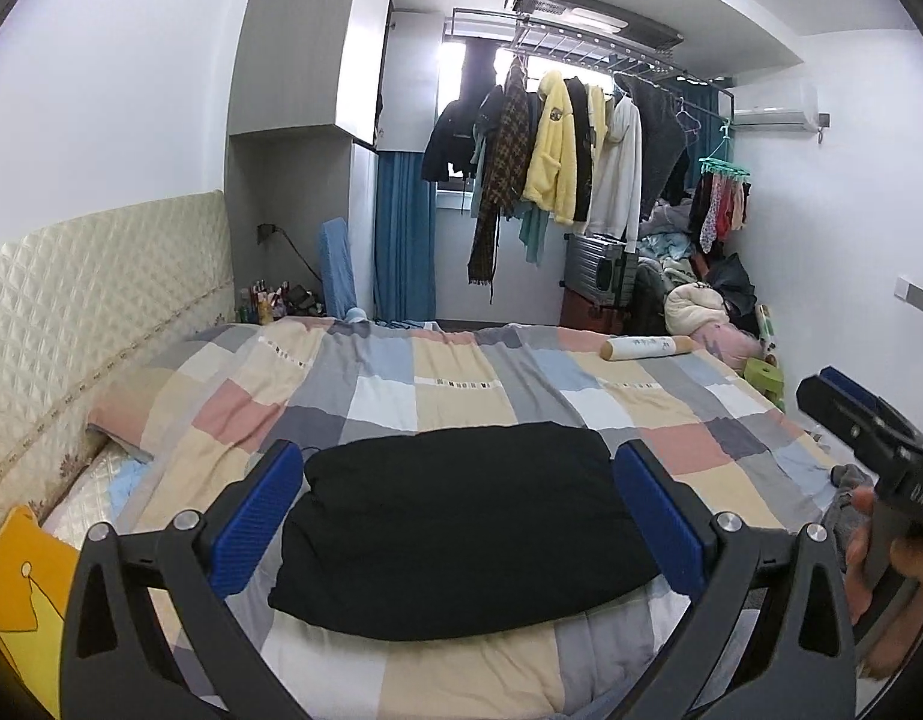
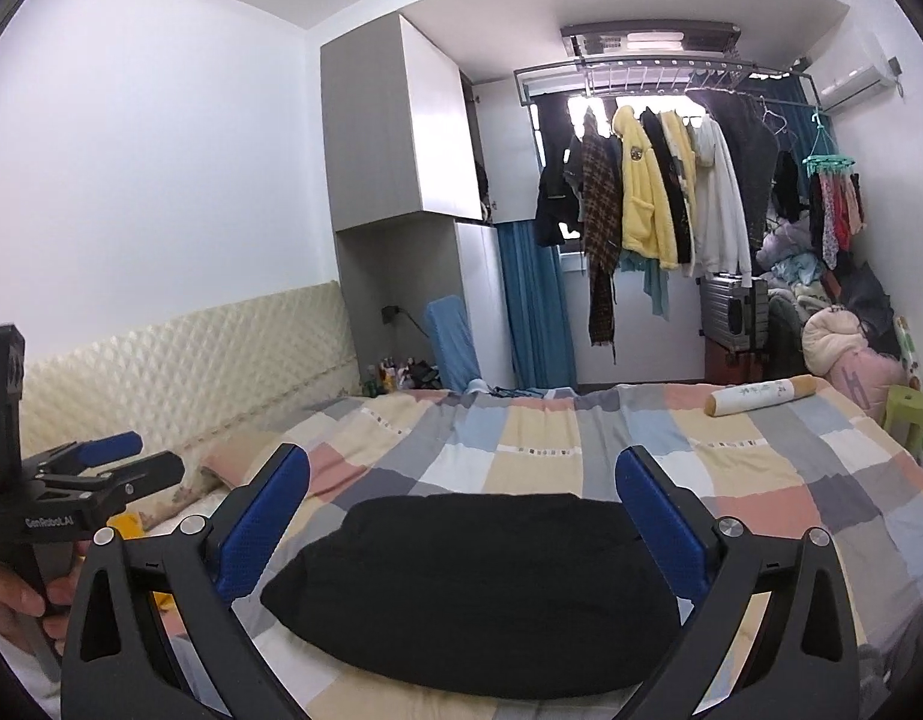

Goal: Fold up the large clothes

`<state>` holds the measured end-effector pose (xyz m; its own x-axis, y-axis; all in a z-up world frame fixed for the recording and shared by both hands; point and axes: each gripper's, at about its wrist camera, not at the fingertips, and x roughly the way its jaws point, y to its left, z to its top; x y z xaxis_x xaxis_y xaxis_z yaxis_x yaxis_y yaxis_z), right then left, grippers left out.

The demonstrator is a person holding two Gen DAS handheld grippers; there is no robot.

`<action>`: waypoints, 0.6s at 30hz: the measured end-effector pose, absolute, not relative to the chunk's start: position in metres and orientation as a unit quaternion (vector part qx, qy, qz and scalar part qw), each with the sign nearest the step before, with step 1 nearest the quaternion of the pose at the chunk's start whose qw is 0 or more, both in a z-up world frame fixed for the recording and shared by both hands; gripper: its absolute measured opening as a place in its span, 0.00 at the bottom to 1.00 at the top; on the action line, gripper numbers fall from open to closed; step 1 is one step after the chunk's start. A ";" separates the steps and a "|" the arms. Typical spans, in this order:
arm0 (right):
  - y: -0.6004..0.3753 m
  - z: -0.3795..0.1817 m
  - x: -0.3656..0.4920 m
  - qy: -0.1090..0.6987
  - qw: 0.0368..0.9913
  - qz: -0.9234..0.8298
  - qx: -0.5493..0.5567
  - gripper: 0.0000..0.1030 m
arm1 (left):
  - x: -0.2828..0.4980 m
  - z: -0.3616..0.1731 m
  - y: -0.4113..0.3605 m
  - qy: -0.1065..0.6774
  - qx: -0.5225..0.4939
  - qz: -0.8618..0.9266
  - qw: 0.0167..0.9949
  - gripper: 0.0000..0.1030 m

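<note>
A black garment [image 1: 461,528] lies folded into a thick rectangle on the patchwork quilt [image 1: 449,384] near the bed's front edge; it also shows in the right wrist view [image 2: 473,588]. My left gripper [image 1: 461,510] is open and empty, held above and in front of the garment, apart from it. My right gripper [image 2: 461,522] is also open and empty, held above the garment. The right gripper shows at the right edge of the left wrist view [image 1: 863,420]. The left gripper shows at the left edge of the right wrist view [image 2: 113,456].
A cream padded headboard [image 1: 89,300] runs along the left wall. A rolled cylinder [image 1: 647,348] lies at the quilt's far right. A rack of hanging clothes [image 1: 557,156], a suitcase [image 1: 593,270] and heaps of bedding [image 1: 695,300] stand beyond the bed. A yellow cushion [image 1: 23,594] sits at lower left.
</note>
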<state>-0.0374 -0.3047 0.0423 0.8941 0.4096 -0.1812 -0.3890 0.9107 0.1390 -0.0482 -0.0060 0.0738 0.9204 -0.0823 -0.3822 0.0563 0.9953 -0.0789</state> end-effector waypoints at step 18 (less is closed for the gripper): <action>-0.289 -0.049 -0.037 0.192 0.965 0.166 0.061 1.00 | -0.048 0.006 -0.014 0.263 -0.053 -0.021 0.963 1.00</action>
<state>-0.0369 -0.2888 -0.0488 0.8709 0.3438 -0.3513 -0.2971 0.9375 0.1810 -0.0483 -0.0137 0.0058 0.8608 -0.0688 -0.5043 0.0126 0.9934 -0.1141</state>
